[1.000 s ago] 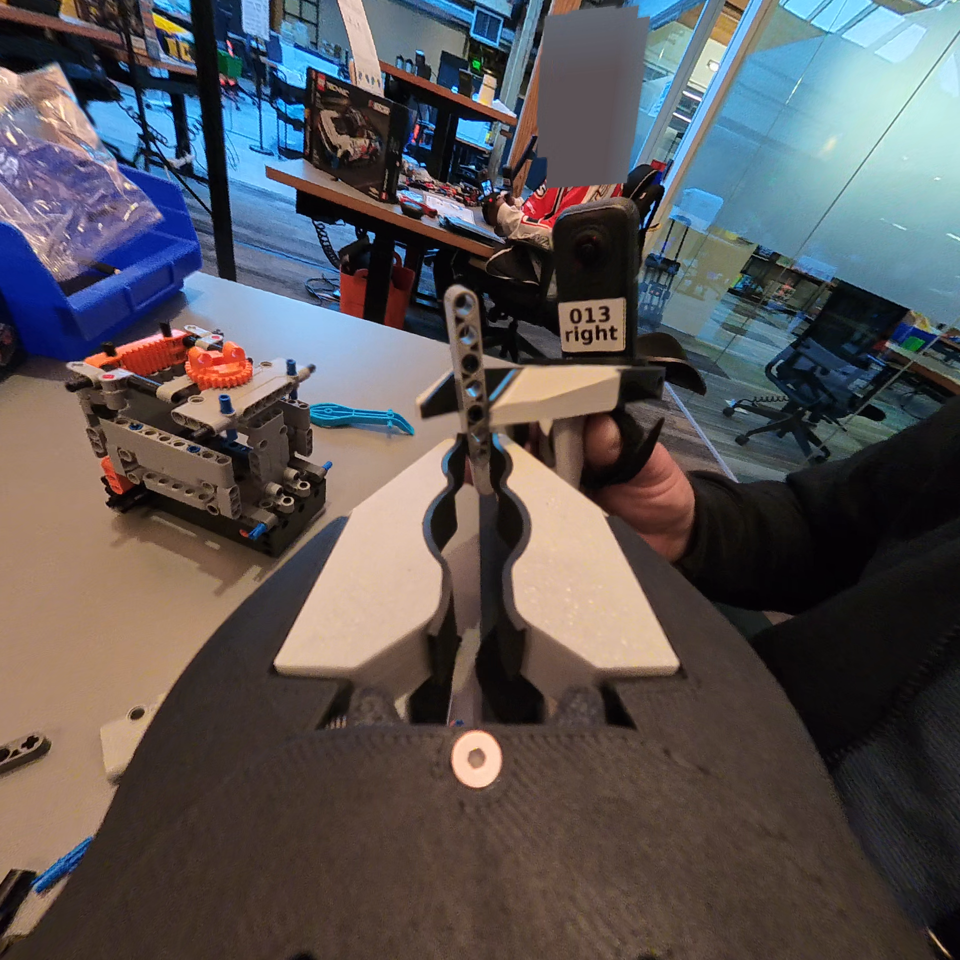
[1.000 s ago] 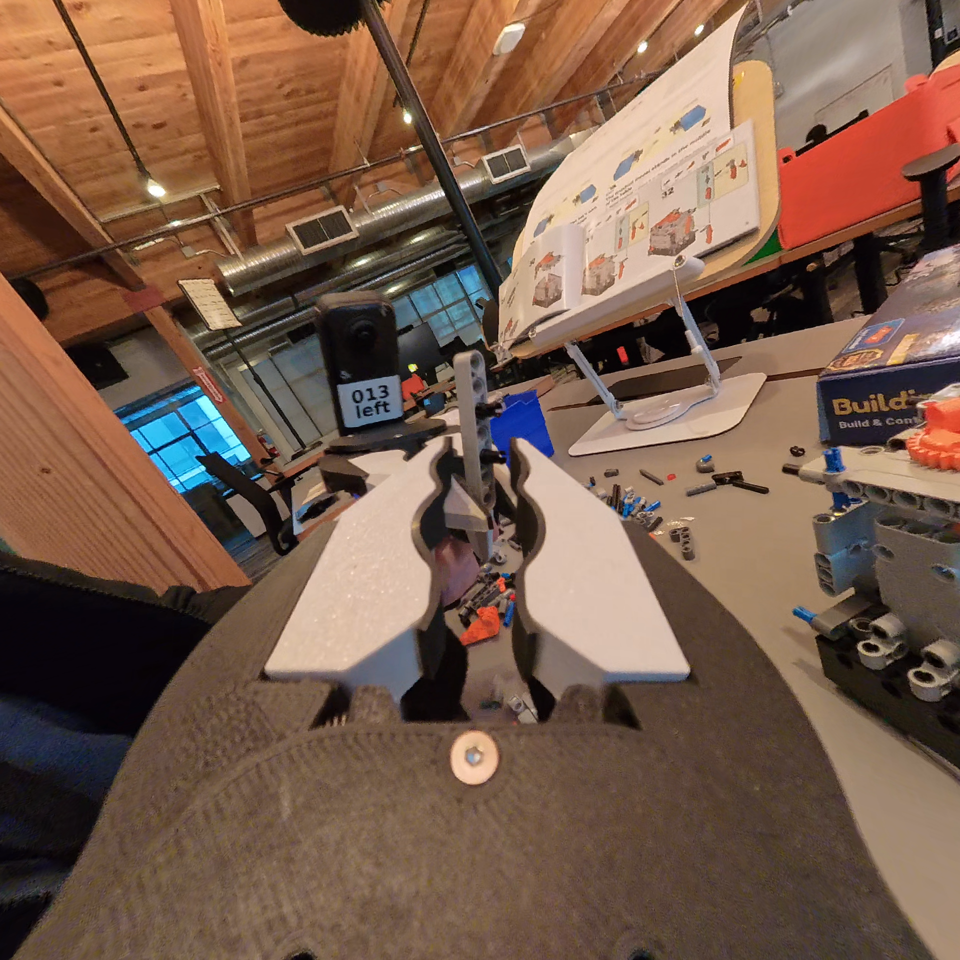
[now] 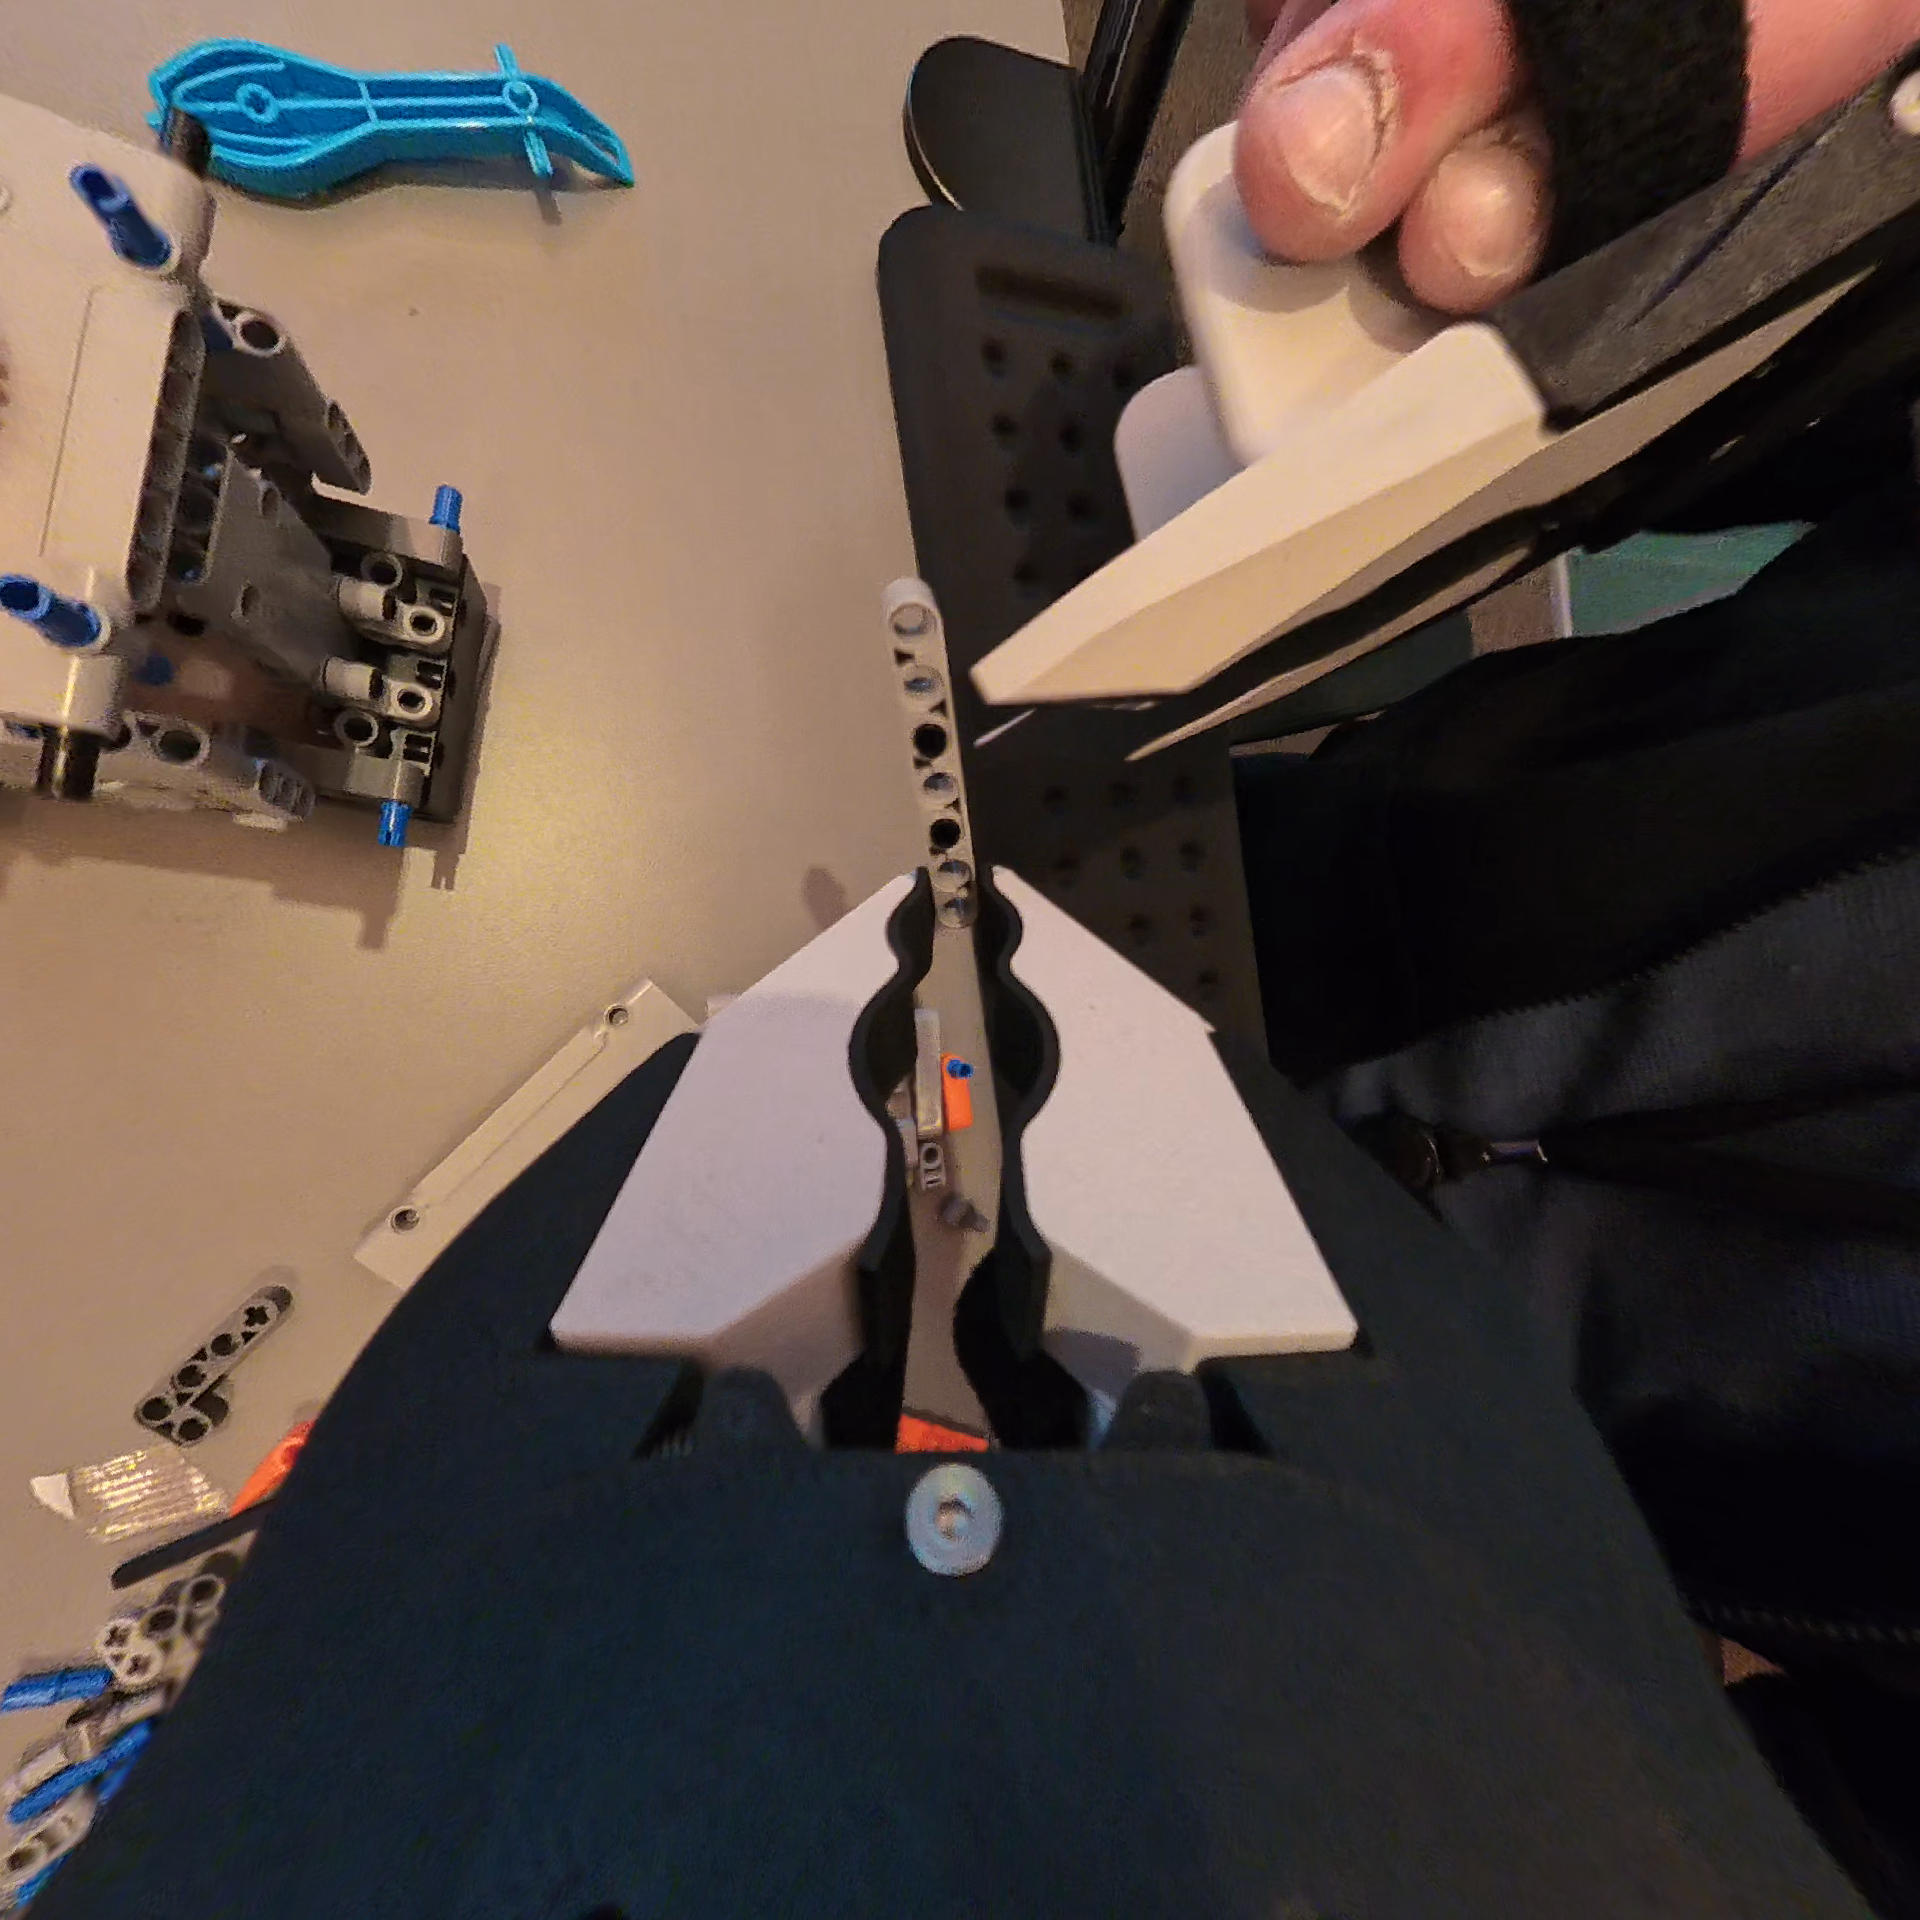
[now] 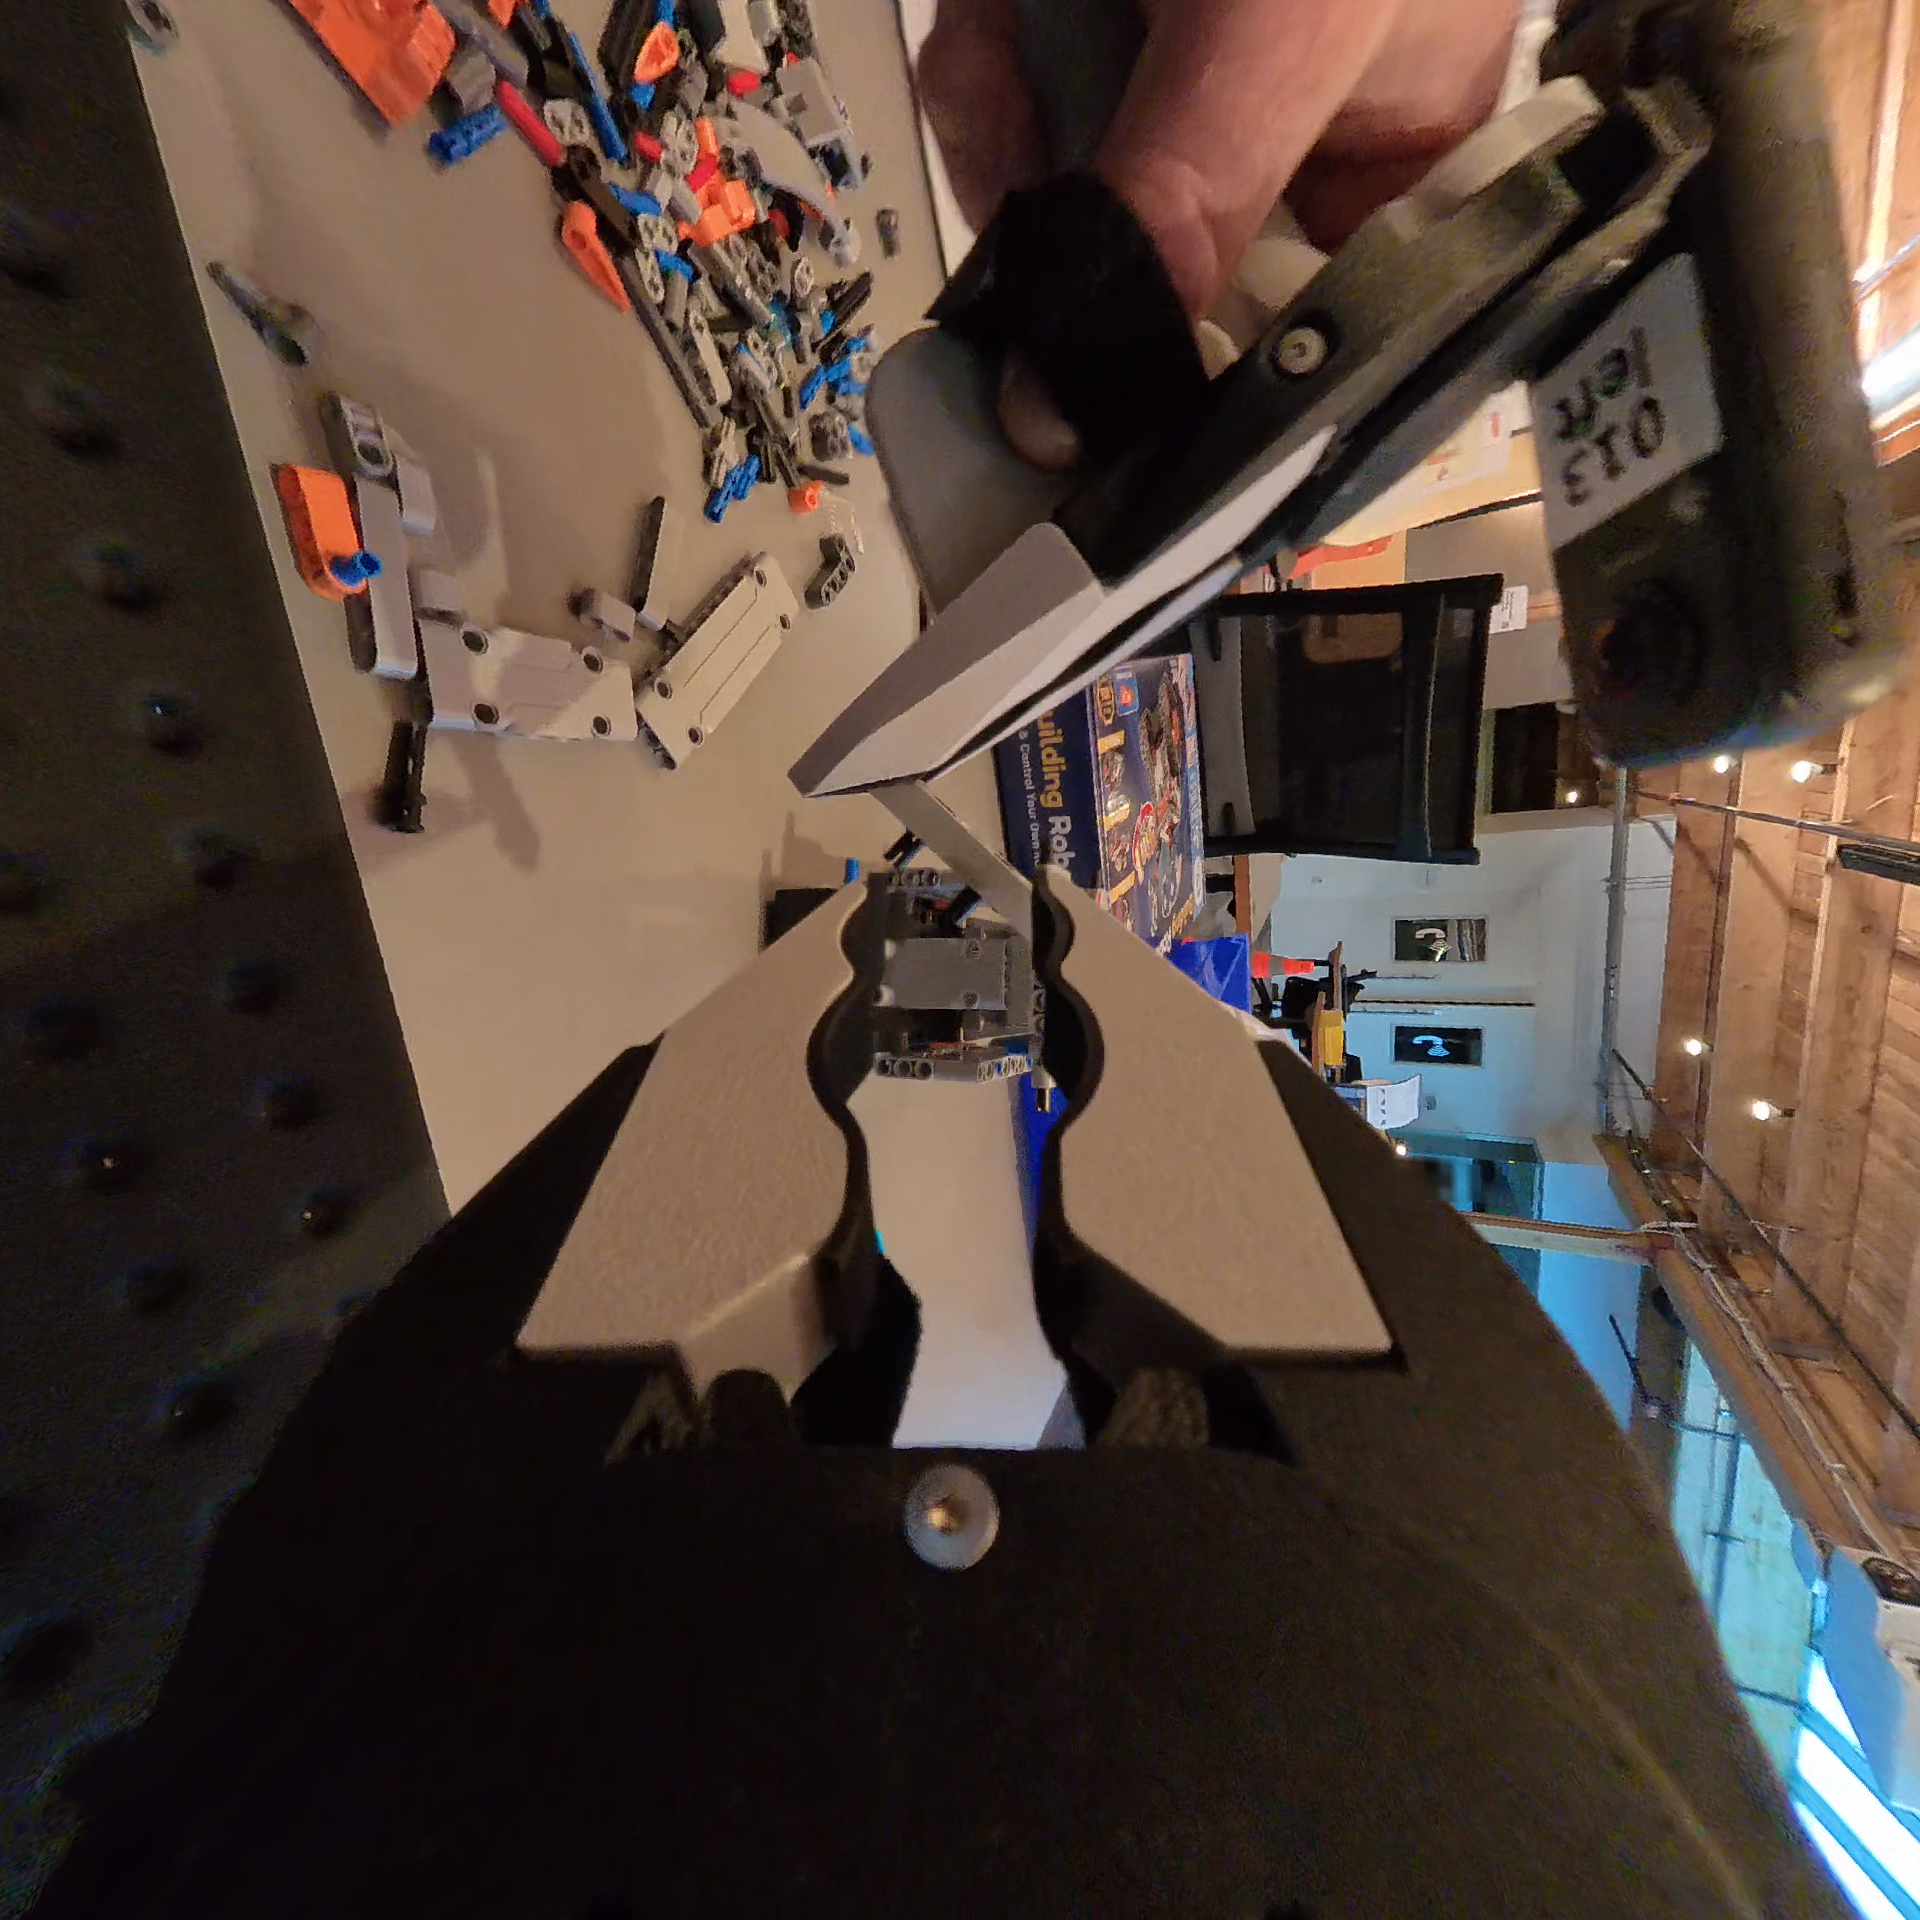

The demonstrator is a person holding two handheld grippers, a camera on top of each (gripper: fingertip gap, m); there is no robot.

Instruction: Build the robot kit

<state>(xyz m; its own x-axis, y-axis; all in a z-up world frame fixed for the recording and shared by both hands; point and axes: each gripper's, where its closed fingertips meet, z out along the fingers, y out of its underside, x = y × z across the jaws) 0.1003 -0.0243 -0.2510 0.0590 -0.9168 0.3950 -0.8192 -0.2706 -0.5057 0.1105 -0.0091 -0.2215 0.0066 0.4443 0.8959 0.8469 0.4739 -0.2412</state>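
Left claw (image 3: 954,904) pinches a grey holed beam (image 3: 933,758) at its tips; right claw (image 4: 951,883) gapes empty just beside the beam's far end. Left of both on the tabletop (image 3: 644,520) sits a grey block model (image 3: 260,623), a teal tool (image 3: 384,120) beyond it.

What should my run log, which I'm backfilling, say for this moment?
left gripper: shut on grey beam | right gripper: open, near it

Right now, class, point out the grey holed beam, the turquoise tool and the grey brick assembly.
grey holed beam (image 3: 928,743): left wrist view, mid-length.
turquoise tool (image 3: 343,120): left wrist view, body.
grey brick assembly (image 3: 260,582): left wrist view, dark centre.
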